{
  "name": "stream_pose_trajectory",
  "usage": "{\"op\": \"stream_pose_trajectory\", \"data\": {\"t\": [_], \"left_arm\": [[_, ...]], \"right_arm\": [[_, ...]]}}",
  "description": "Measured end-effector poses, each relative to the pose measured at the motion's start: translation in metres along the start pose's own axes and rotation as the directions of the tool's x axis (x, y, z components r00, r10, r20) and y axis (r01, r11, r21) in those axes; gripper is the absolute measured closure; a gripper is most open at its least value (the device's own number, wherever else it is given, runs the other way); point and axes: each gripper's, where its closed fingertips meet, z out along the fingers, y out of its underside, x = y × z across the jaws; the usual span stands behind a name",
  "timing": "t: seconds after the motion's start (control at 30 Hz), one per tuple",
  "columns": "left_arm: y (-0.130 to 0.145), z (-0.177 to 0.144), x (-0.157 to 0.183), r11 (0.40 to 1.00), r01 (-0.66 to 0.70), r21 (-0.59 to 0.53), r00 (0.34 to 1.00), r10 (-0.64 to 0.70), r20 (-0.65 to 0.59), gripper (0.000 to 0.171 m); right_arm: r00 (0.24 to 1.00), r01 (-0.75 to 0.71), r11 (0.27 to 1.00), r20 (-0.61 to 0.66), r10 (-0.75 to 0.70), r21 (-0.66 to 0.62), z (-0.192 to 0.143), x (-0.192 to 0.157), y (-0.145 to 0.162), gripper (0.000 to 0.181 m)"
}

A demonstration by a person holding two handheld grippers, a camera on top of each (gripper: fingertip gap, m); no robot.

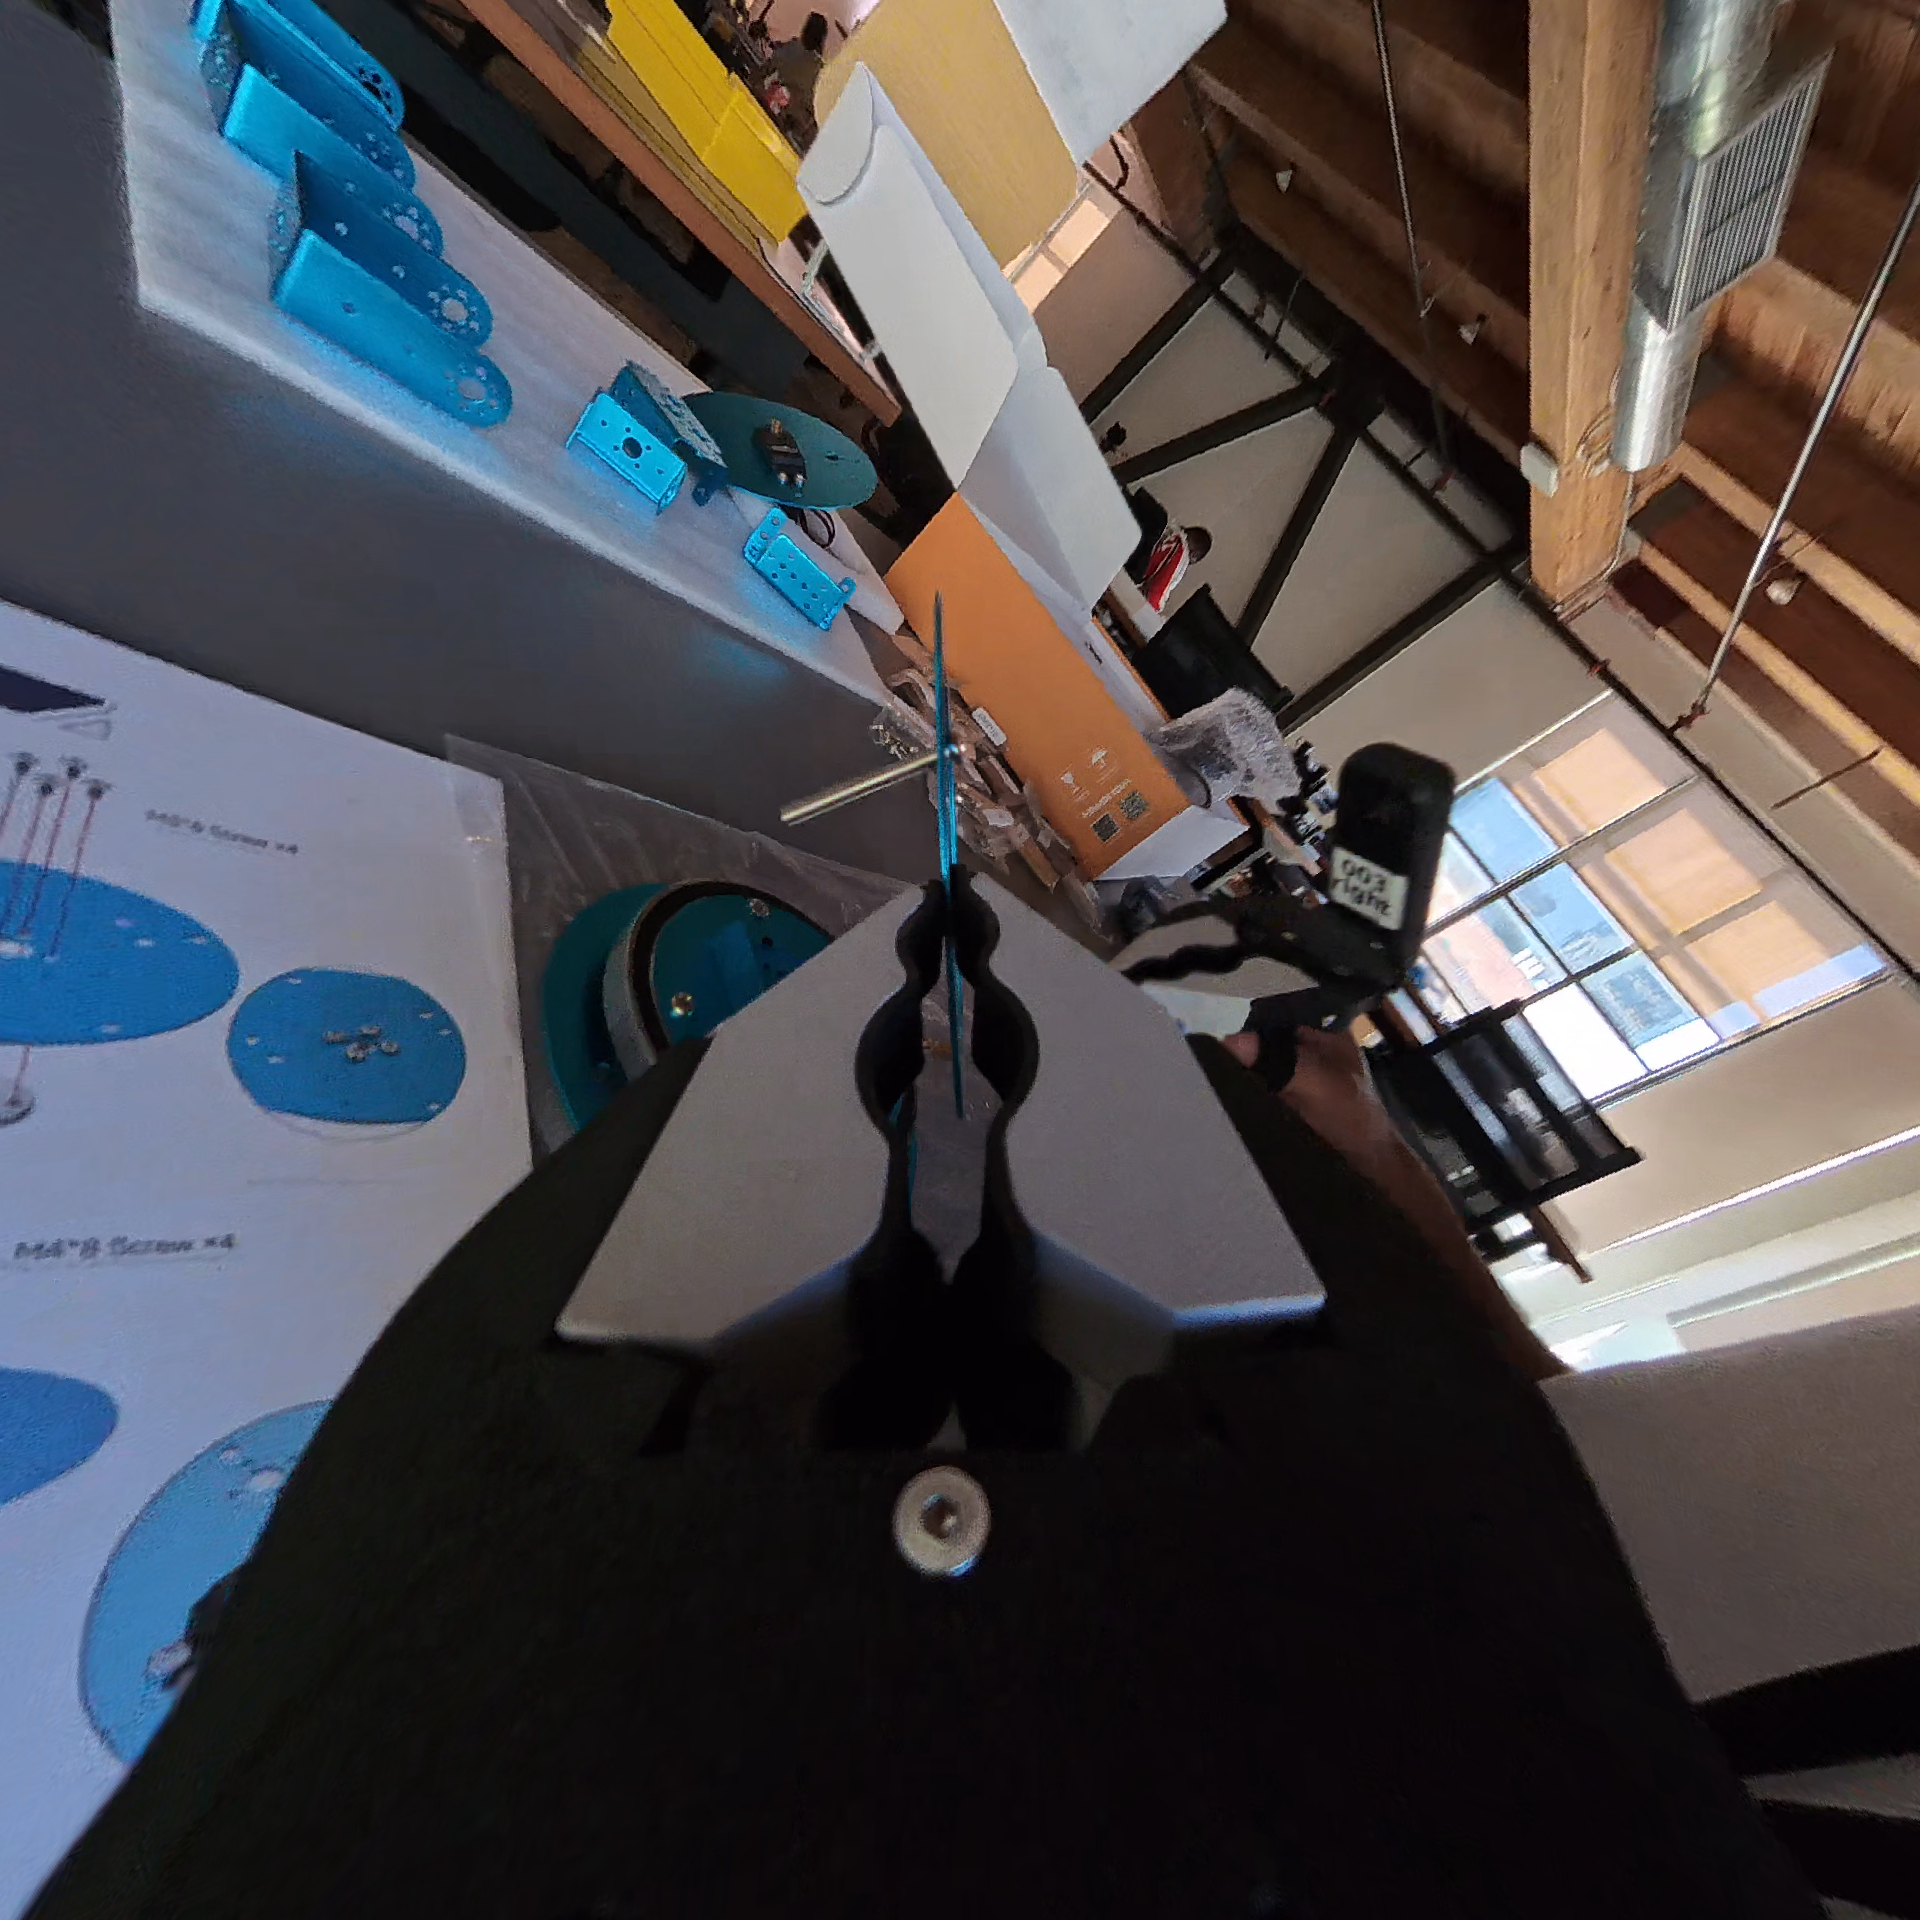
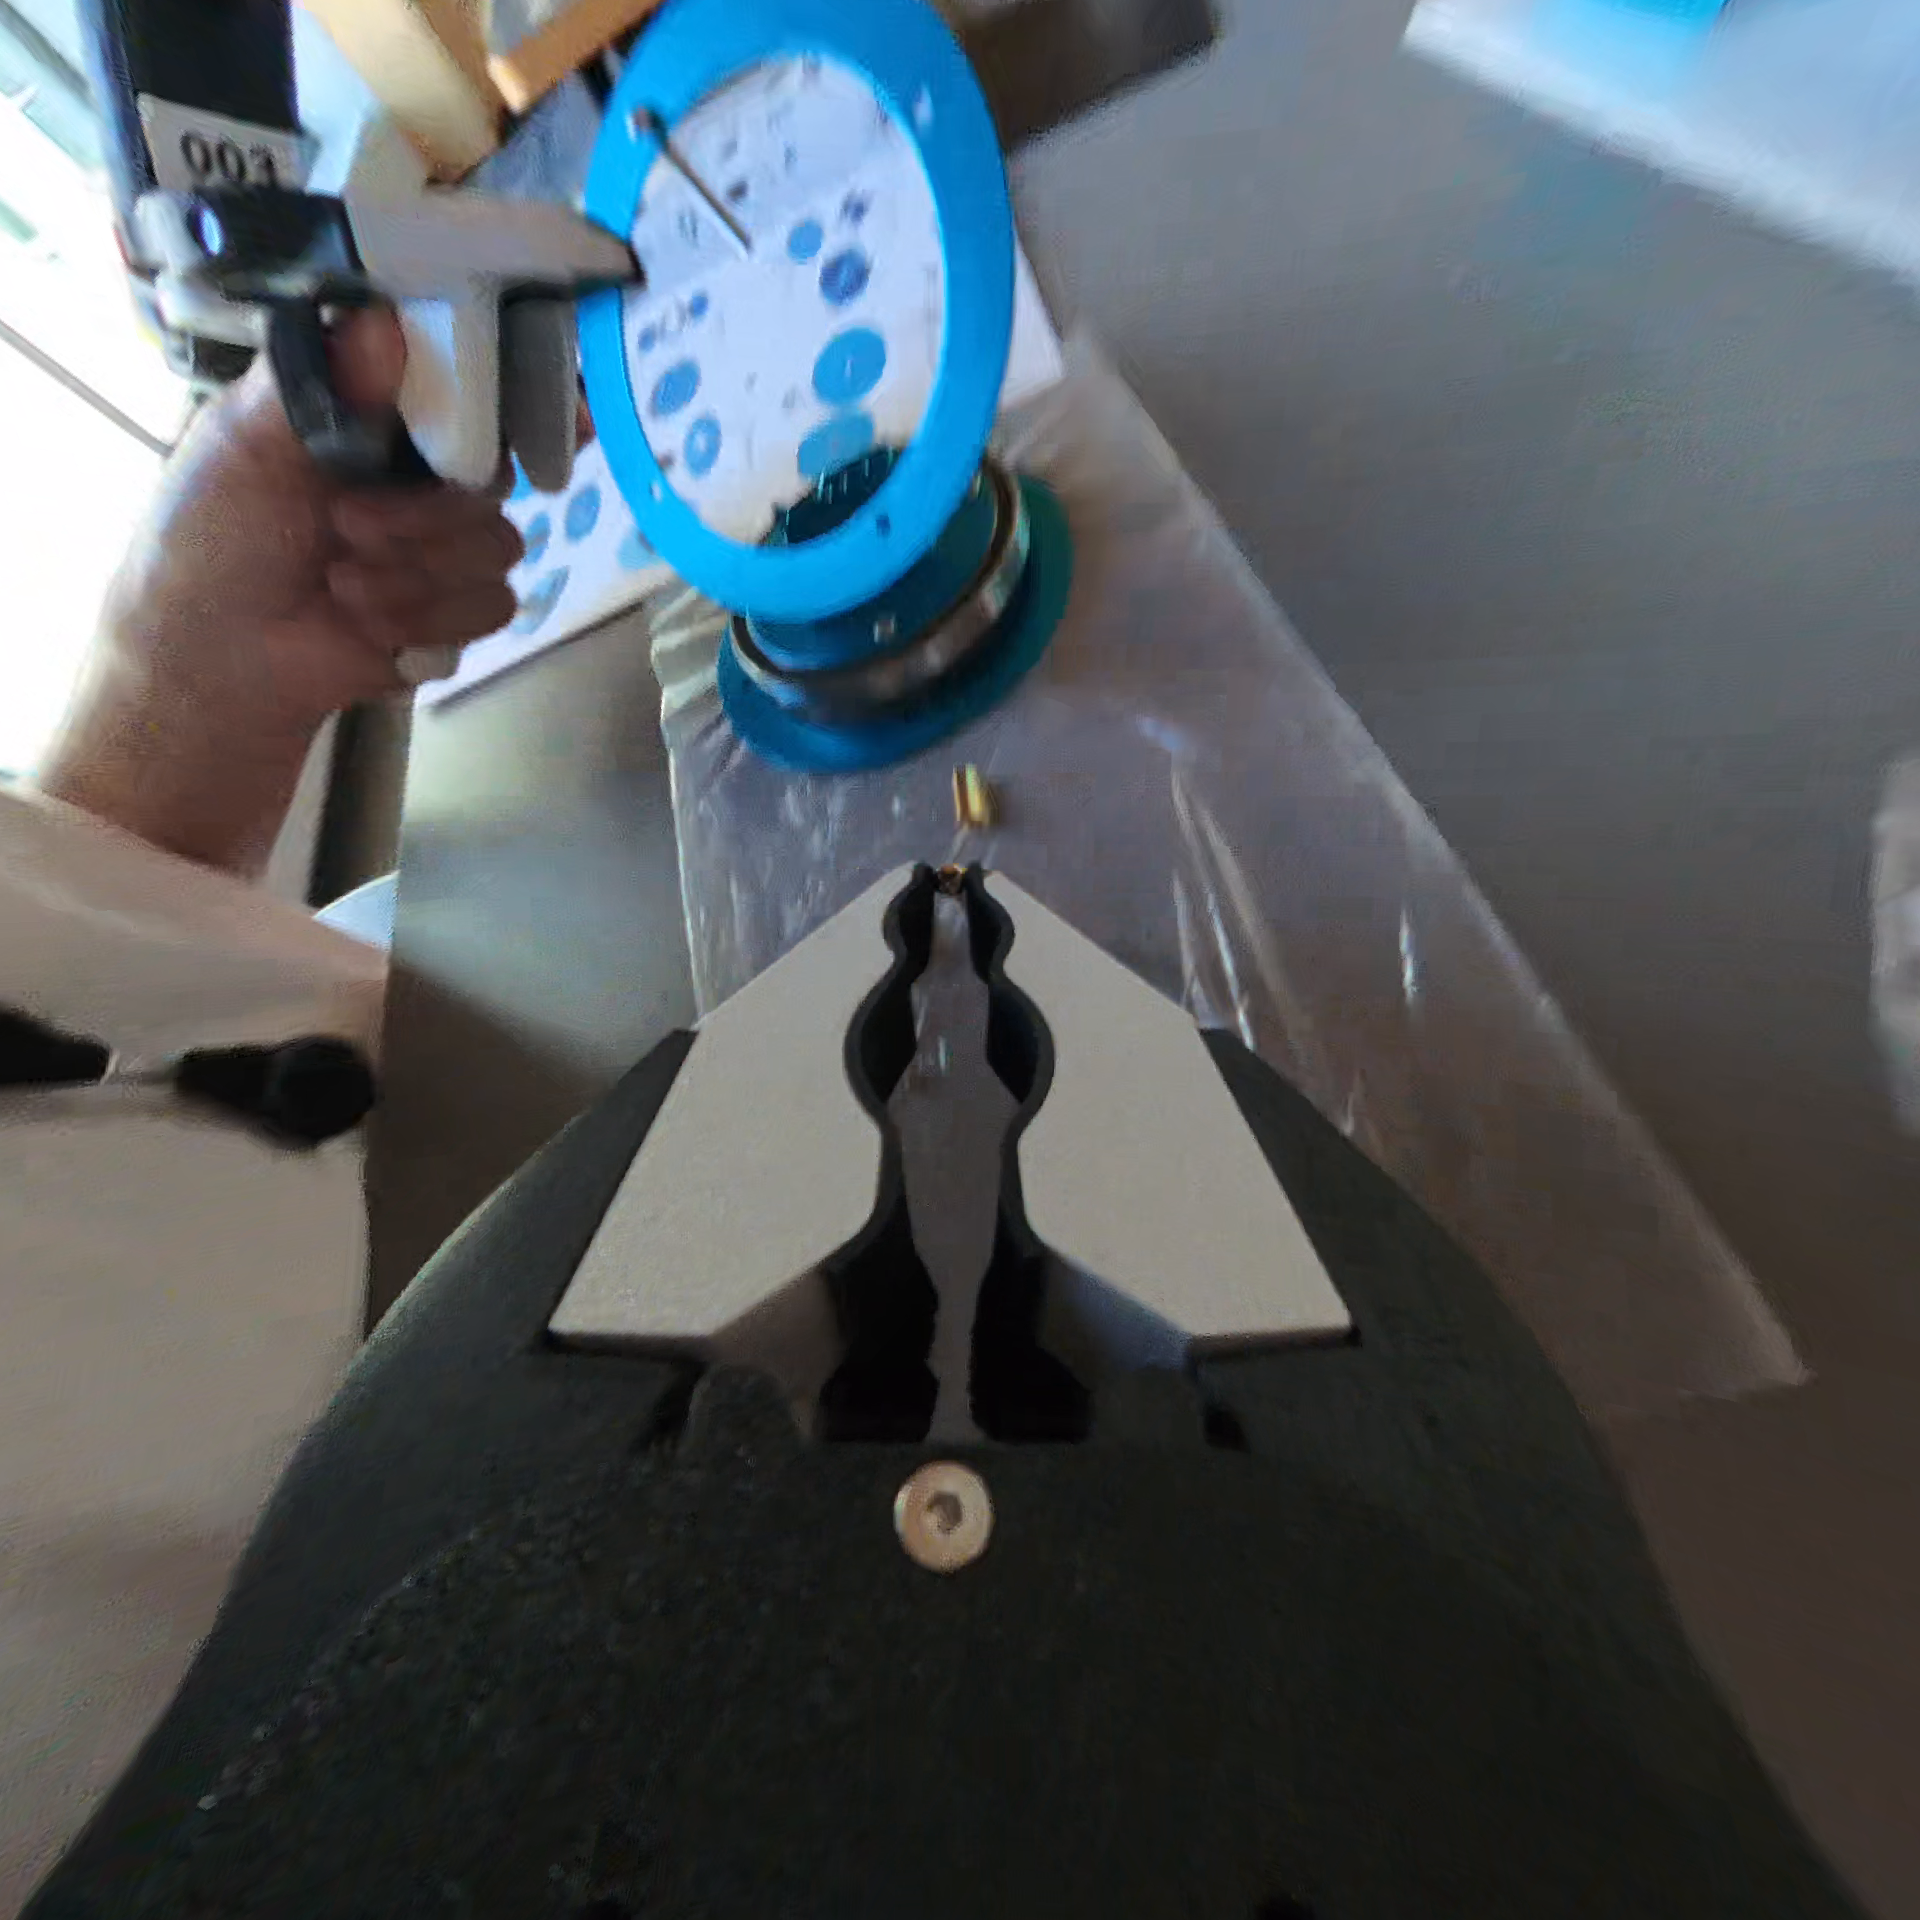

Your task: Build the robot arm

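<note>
My left gripper [image 1: 951, 896] is shut on a thin blue ring [image 1: 943, 748], seen edge-on, with a thin metal rod [image 1: 857, 798] stuck through it. The ring [image 2: 985, 260] shows face-on in the right wrist view, held up by the left gripper [image 2: 623, 265] above a round teal base with a bearing [image 2: 894, 665]. That base [image 1: 665, 987] lies on a clear plastic bag [image 2: 1299, 987]. My right gripper [image 2: 948, 883] is shut on a tiny brass piece [image 2: 948, 876] just above the bag. Another brass piece [image 2: 975, 800] lies just beyond its tips. The right gripper [image 1: 1143, 961] also shows in the left wrist view.
A printed instruction sheet [image 1: 208, 1039] lies left of the base. Several blue metal brackets [image 1: 343, 208] sit on white foam at the back, with a teal disc [image 1: 779, 447] and an orange and white box [image 1: 1029, 707] nearby. A person's hand [image 2: 312, 582] grips the left gripper's handle. Across from one pair of fingers to the other is roughly 15 cm.
</note>
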Motion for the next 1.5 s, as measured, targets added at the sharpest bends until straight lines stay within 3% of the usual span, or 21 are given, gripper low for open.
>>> {"op": "stream_pose_trajectory", "data": {"t": [0.13,0.2,0.33,0.43,0.57,0.7,0.8,0.97,1.03,1.13,1.3,1.5], "left_arm": [[0.010,-0.008,-0.011,0.974,0.225,-0.003,0.974,-0.225,-0.019,0.171],[0.018,-0.009,-0.017,0.948,0.318,-0.015,0.948,-0.319,-0.013,0.171],[0.031,-0.008,-0.026,0.903,0.429,-0.031,0.903,-0.429,0.012,0.171],[0.032,-0.006,-0.029,0.885,0.464,-0.036,0.886,-0.464,0.020,0.171],[0.022,-0.008,-0.030,0.875,0.485,-0.017,0.875,-0.485,0.006,0.171],[0.013,-0.009,-0.032,0.856,0.516,-0.010,0.856,-0.516,-0.008,0.171],[0.015,-0.006,-0.029,0.859,0.511,-0.040,0.859,-0.511,-0.001,0.171],[0.024,-0.007,-0.030,0.836,0.546,-0.062,0.837,-0.547,-0.002,0.171],[0.025,-0.008,-0.032,0.817,0.574,-0.063,0.817,-0.576,-0.021,0.171],[0.025,-0.010,-0.033,0.792,0.606,-0.074,0.792,-0.609,-0.041,0.171],[0.030,-0.013,-0.032,0.760,0.642,-0.098,0.760,-0.648,-0.048,0.171],[0.029,-0.011,-0.038,0.756,0.649,-0.089,0.757,-0.653,-0.021,0.171]], "right_arm": [[1.000,-0.017,0.995,-0.007,0.017,-0.100,-0.003,0.013,0.028,0.173],[0.998,0.060,0.986,-0.025,-0.065,-0.152,-0.002,0.017,0.032,0.149],[0.955,0.294,0.943,0.007,-0.297,-0.157,0.012,0.004,-0.008,0.120],[0.908,0.415,0.896,0.123,-0.400,-0.155,0.050,-0.027,-0.041,0.074],[0.855,0.518,0.825,0.163,-0.492,-0.228,0.104,-0.033,-0.054,0.057],[0.841,0.538,0.819,0.188,-0.507,-0.198,0.125,-0.040,-0.073,0.050],[0.834,0.542,0.819,0.241,-0.497,-0.188,0.126,-0.042,-0.080,0.054],[0.846,0.416,0.892,0.435,-0.308,-0.179,0.111,-0.030,-0.102,0.102],[0.846,0.386,0.896,0.473,-0.247,-0.221,0.120,-0.019,-0.100,0.110],[0.806,0.318,0.920,0.577,-0.135,-0.229,0.129,-0.022,-0.095,0.143],[0.770,0.219,0.938,0.638,0.005,-0.271,0.133,-0.015,-0.088,0.175],[0.768,0.157,0.949,0.638,0.058,-0.275,0.142,-0.011,-0.090,0.176]]}}
